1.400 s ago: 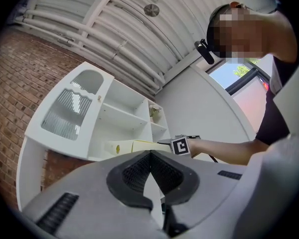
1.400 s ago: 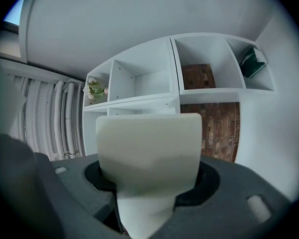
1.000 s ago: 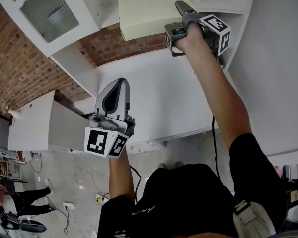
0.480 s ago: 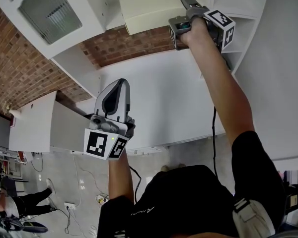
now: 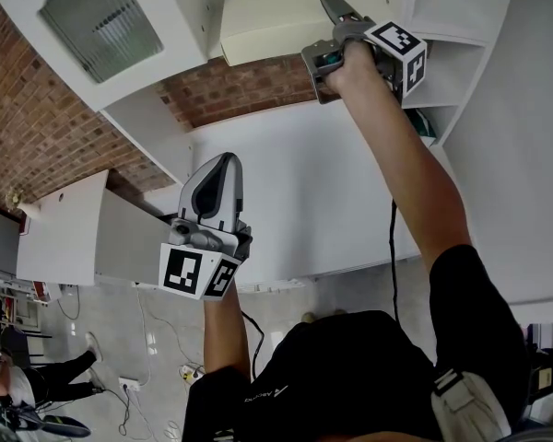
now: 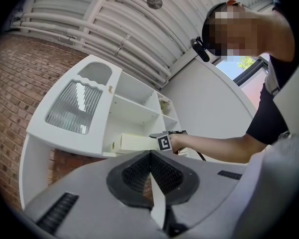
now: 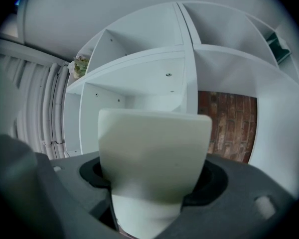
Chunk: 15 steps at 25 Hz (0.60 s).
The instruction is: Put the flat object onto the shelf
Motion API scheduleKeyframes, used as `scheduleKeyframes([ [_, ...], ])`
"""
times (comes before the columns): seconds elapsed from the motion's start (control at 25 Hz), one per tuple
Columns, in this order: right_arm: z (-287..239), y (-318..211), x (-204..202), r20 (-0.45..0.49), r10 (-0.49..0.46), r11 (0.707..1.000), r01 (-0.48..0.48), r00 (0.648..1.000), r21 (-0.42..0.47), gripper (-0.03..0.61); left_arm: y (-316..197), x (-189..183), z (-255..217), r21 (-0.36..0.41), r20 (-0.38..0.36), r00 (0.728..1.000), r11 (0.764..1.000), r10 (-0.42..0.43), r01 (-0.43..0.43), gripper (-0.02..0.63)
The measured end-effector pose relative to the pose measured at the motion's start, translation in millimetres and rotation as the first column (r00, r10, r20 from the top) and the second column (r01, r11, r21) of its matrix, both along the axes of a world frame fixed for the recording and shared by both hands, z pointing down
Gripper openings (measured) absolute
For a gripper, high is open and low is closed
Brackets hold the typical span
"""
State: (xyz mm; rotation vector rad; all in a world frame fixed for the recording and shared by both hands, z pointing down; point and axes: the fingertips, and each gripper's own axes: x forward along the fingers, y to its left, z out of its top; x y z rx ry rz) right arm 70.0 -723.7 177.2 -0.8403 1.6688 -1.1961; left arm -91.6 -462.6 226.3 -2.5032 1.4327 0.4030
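The flat object (image 5: 267, 17) is a cream slab lying in a compartment of the white shelf unit (image 5: 198, 35). My right gripper (image 5: 336, 12) is raised at the slab's near right end. In the right gripper view the slab (image 7: 154, 148) sits between the jaws of that gripper (image 7: 153, 172), which are opening and no longer squeeze it. The shelf's compartments (image 7: 139, 78) rise behind it. My left gripper (image 5: 226, 159) hangs lower, in front of the white panel, shut and empty. The left gripper view shows its jaws (image 6: 150, 156) together, with the slab (image 6: 137, 142) and shelf (image 6: 134, 108) beyond.
A brick wall (image 5: 37, 127) runs behind the shelf unit. A cabinet door with ribbed glass (image 5: 101, 26) stands at the upper left. A green thing (image 7: 278, 44) sits in a right compartment, a small plant (image 7: 79, 66) on the top shelf. A cable (image 5: 394, 238) hangs below my right arm.
My right gripper has pushed the slab a little deeper into the compartment and its jaws have widened. The left gripper has sunk slightly.
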Motion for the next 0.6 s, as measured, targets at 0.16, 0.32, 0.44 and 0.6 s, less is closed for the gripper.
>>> scheduleKeyframes([
  [0.16,0,-1,-1,0.003,0.009,1.000,-0.009,1.000,0.028,0.379,-1,-3,3,-0.001,0.001,1.000,1.000,0.009,-0.009,-0.002],
  [0.32,-2,5,0,-0.003,0.003,0.998,-0.003,1.000,0.070,0.393,-2,-3,3,-0.006,0.000,1.000,1.000,0.019,-0.019,-0.002],
  [0.44,-2,11,3,-0.007,-0.002,0.997,0.002,1.000,0.081,0.400,-2,1,2,-0.003,0.001,1.000,1.000,0.030,-0.030,-0.002],
  [0.6,-1,24,11,-0.008,-0.007,0.996,0.008,1.000,0.087,0.405,-3,9,-1,0.002,0.005,0.999,0.999,0.049,-0.049,-0.002],
])
